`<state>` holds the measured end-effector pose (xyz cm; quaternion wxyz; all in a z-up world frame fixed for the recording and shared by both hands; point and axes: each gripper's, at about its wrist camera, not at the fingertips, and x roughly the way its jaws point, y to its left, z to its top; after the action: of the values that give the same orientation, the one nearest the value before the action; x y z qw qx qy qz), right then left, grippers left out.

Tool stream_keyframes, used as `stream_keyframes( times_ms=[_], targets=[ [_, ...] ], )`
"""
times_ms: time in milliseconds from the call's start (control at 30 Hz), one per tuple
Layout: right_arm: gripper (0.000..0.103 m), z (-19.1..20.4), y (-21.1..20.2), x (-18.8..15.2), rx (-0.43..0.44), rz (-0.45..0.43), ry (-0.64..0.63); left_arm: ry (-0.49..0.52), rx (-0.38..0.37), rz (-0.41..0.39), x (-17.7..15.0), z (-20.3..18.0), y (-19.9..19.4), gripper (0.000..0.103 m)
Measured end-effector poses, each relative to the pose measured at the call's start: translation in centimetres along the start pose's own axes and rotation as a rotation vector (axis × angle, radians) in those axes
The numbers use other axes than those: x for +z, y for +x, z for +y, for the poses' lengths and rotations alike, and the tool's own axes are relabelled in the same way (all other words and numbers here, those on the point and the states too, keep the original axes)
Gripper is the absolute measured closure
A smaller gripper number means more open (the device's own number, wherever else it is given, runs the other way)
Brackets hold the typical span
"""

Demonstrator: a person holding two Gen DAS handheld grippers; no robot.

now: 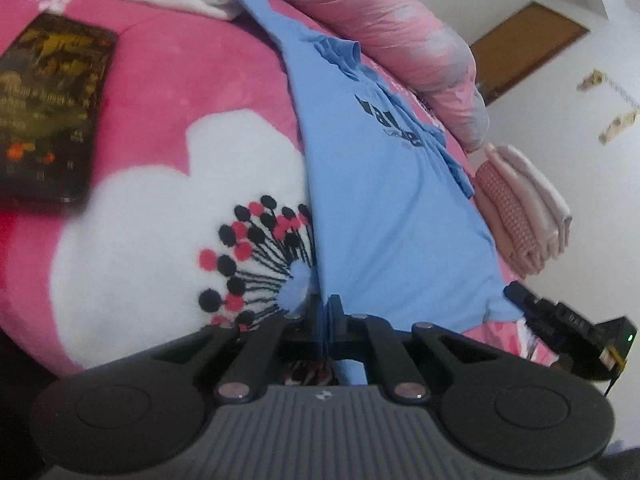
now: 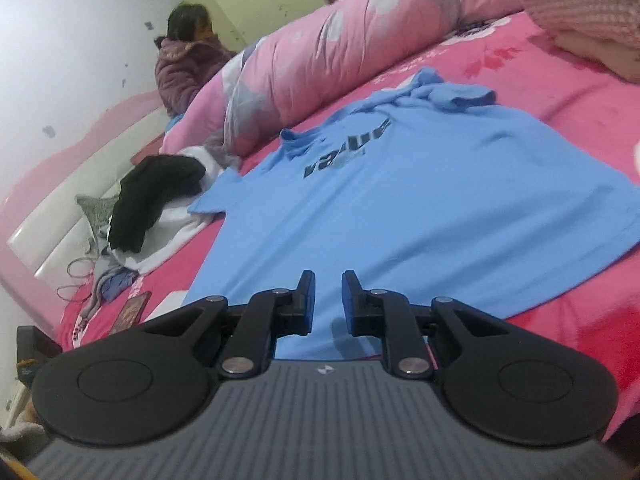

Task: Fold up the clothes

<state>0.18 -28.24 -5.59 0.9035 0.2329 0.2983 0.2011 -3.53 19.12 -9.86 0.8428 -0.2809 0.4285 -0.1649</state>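
The blue T-shirt [image 2: 400, 200] lies spread flat on the pink bed [image 2: 560, 92], print side up, collar toward the far side. Around it there's plenty to watch: a long rolled pink quilt [image 2: 320, 52] runs along the far edge just beyond the collar, a black garment [image 2: 152, 196] sits on top of a white one [image 2: 172, 236] at the far left with a small tangle of clothes and a cord beside it, and a folded stack [image 1: 520, 216] of pink and pale pieces rests at the right, close to the shirt's sleeve. In the left wrist view a dark printed book [image 1: 52, 108] lies on the bedspread at the left, well apart from the shirt, past the big white flower pattern [image 1: 168, 208]. A person in a purple jacket [image 2: 184, 64] sits beyond the quilt by the wall.

The left gripper [image 1: 325, 312] has its fingers pinched right together on the shirt's near hem, blue fabric caught between them. The right gripper [image 2: 327, 300] hovers over the near edge of the shirt, its fingers parted by a narrow gap, nothing in them; in the left view it shows at the shirt's near right corner [image 1: 560, 320].

Open bedspread lies to the left of the shirt and along its near right side.
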Motion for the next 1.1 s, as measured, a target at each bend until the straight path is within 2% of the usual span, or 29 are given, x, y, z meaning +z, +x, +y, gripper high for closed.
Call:
stream_keyframes(
  times_ms=[100,167,200,233,300,467,600,633,733,867,967,1067,1100],
  targets=[
    [0.088,-1.2,-0.4,0.0,-0.016,-0.02,0.002,0.044,0.029,0.019,-0.4,-0.3,-0.3,0.096],
    [0.088,-1.9,-0.6,0.1,-0.035,-0.03,0.003,0.076,0.047,0.01,-0.8,-0.7,-1.1,0.088],
    [0.088,-2.1,-0.7,0.1,-0.039,-0.038,-0.002,0.094,0.061,0.002,-1.0,-1.0,-1.5,0.077],
    [0.088,-2.3,-0.9,0.1,-0.042,-0.046,-0.007,0.113,0.076,-0.009,-1.1,-1.4,-1.9,0.061],
    [0.088,-2.6,-1.3,0.0,-0.051,-0.067,-0.026,0.155,0.106,-0.038,-1.1,-2.2,-2.5,0.05],
    [0.087,-2.9,-1.6,-0.3,-0.118,-0.064,-0.112,0.261,0.135,-0.116,-0.3,-4.6,-3.2,0.042],
    [0.084,-3.1,-1.5,-2.1,-0.248,0.053,-0.255,0.322,0.117,-0.17,0.8,-6.4,-3.4,0.038],
    [0.084,-3.3,-1.8,-2.5,-0.245,0.06,-0.268,0.34,0.11,-0.181,1.0,-6.9,-3.4,0.036],
    [0.082,-4.3,-3.7,-2.5,-0.192,0.037,-0.227,0.394,0.077,-0.171,1.5,-8.5,-2.2,0.032],
    [0.079,-5.8,-6.4,-1.1,-0.16,-0.045,-0.153,0.451,0.036,-0.121,1.3,-10.8,0.7,0.03],
    [0.071,-8.0,-8.1,0.8,-0.201,-0.15,-0.051,0.486,0.012,-0.078,1.0,-12.2,3.3,0.029],
    [0.06,-10.2,-7.9,2.1,-0.269,-0.163,0.03,0.513,-0.003,-0.021,0.4,-12.8,5.8,0.029],
    [0.06,-10.8,-7.5,2.5,-0.285,-0.154,0.038,0.523,-0.005,0.0,0.1,-12.9,6.5,0.029]
  ],
)
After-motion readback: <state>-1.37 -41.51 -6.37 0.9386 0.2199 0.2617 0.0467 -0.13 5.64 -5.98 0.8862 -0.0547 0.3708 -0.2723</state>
